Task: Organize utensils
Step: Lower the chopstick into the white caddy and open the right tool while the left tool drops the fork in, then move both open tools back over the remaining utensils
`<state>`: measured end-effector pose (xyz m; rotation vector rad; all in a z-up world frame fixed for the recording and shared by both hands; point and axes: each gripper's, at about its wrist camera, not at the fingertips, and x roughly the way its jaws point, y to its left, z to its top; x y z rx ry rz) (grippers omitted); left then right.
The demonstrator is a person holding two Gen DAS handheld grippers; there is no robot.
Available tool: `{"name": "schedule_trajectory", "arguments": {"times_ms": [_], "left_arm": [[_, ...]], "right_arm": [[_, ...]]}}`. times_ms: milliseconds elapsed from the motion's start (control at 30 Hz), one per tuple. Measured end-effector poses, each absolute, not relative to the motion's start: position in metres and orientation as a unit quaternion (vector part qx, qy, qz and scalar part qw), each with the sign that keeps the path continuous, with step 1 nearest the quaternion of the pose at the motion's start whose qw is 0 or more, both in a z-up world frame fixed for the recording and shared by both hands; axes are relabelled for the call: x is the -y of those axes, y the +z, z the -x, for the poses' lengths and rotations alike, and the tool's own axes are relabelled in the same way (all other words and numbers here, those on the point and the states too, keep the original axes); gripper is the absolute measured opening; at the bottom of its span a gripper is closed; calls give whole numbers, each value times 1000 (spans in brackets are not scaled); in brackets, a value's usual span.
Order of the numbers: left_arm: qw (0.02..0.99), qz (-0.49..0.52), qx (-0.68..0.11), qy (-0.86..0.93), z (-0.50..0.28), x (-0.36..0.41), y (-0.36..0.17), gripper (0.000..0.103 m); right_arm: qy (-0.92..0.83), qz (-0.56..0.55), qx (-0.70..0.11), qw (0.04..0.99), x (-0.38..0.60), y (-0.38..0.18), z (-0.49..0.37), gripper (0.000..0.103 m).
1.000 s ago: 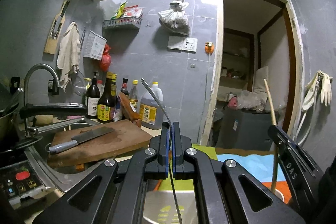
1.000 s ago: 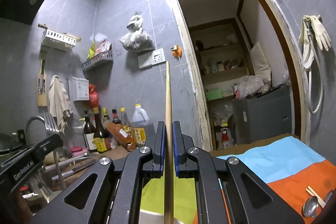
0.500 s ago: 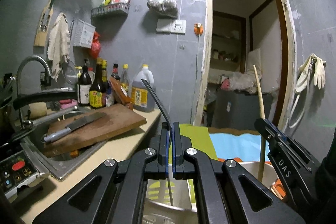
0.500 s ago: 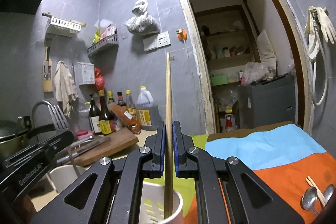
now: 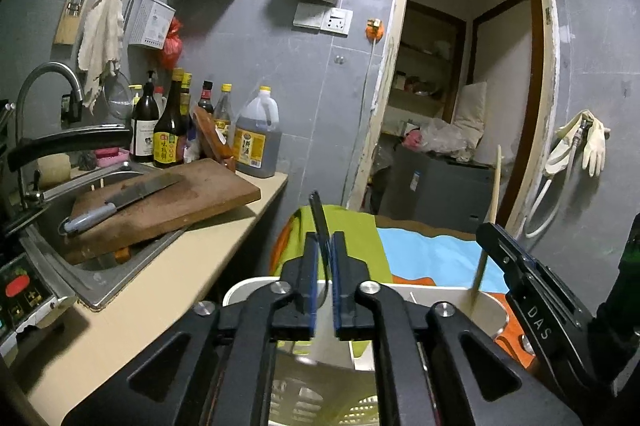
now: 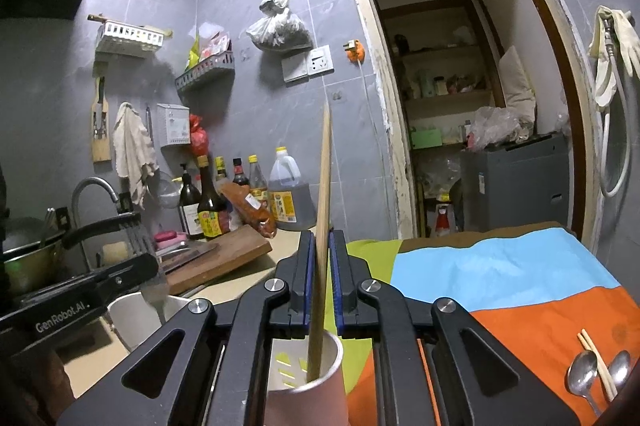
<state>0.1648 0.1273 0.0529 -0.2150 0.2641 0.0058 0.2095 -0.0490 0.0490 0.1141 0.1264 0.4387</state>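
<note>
Now chopstick (image 6: 322,226) between opening right hand-held gripper (image 6: 323,258) jaws, tilted.

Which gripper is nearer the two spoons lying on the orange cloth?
Right. The right gripper is over the cup, spoons to its right; the left gripper, jaws opening around a fork handle, sits beyond it, farther left.

In the left wrist view the right gripper (image 5: 536,310), at the lower right beside the white holder (image 5: 256,286), bears the white letters "DAS" on its black side; in the right wrist view the left gripper (image 6: 80,300), just left of that holder (image 6: 128,318), reads "GenRobot.AI."; the bottle labels (image 6: 208,222) behind the holder are too small to read.
</note>
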Motion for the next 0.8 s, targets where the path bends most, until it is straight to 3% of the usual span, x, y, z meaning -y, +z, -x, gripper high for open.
{"name": "schedule_trajectory", "arguments": {"times_ms": [167, 300, 433, 533, 800], "left_arm": [[987, 112, -112, -6, -155, -128, 64, 26], [989, 114, -98, -10, -149, -125, 75, 32], [989, 117, -85, -17, -144, -121, 86, 43], [990, 115, -75, -20, -140, -116, 94, 52], [993, 99, -49, -28, -128, -90, 105, 94]], "right_arm": [[219, -56, -54, 973, 52, 53, -207, 22], [219, -51, -40, 974, 57, 61, -202, 28], [219, -52, -15, 974, 68, 72, -193, 49], [212, -51, -1, 976, 81, 82, -187, 59], [195, -56, 22, 979, 137, 102, -166, 93]]}}
